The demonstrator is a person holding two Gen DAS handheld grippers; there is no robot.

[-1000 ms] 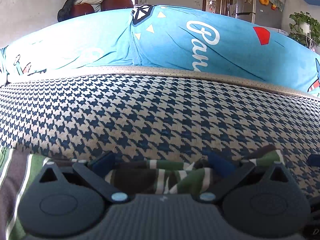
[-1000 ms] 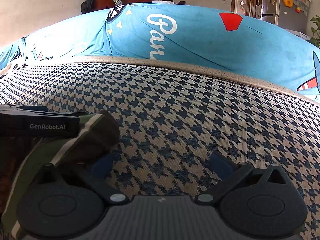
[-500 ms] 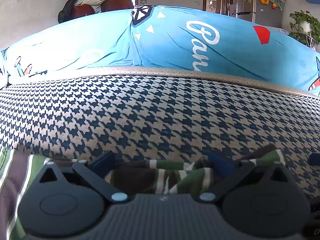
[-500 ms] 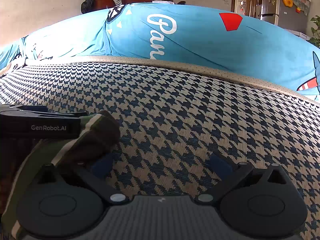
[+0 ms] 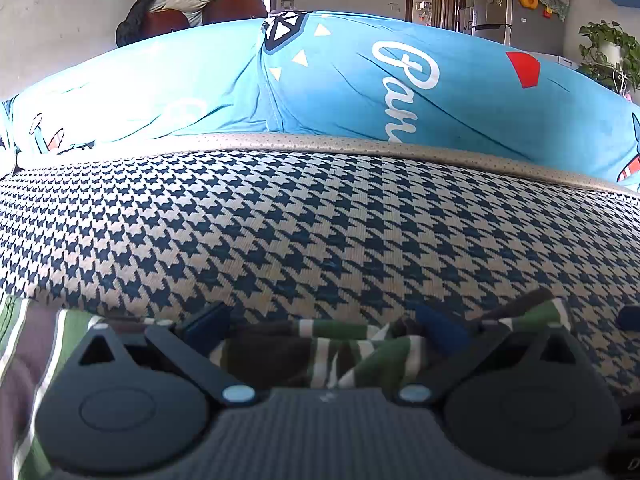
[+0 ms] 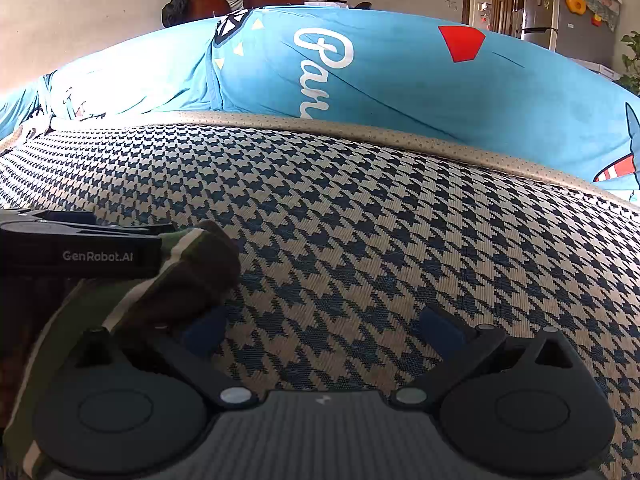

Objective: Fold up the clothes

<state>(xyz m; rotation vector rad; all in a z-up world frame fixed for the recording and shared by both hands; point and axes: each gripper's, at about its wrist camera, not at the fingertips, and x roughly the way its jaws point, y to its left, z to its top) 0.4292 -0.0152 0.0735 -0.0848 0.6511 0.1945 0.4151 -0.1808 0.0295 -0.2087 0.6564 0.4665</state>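
Most of the striped garment (image 5: pixel 352 354) is hidden: in the left wrist view only a crumpled band of green, brown and white shows between the fingers of the left gripper (image 5: pixel 324 326), with more of it cut off at the lower left edge. How the garment lies as a whole cannot be made out. The left gripper is spread wide, its blue pads on either side of the bunched cloth without pinching it. In the right wrist view a rolled end of the garment lies against the left finger (image 6: pixel 202 330) of the right gripper (image 6: pixel 320 326), which is also spread wide with only bare fabric between its pads; the left gripper's dark body, with a logo on its side, is just beside that end.

Everything rests on a houndstooth cushion (image 5: pixel 320 232) in navy and beige, edged by a tan strip. Behind it lies a blue cover (image 5: pixel 360 88) with white lettering, then a pale wall, doorways, a fridge and a potted plant (image 5: pixel 608 52).

Nothing has visibly moved over the last second: both grippers and the garment sit as before.
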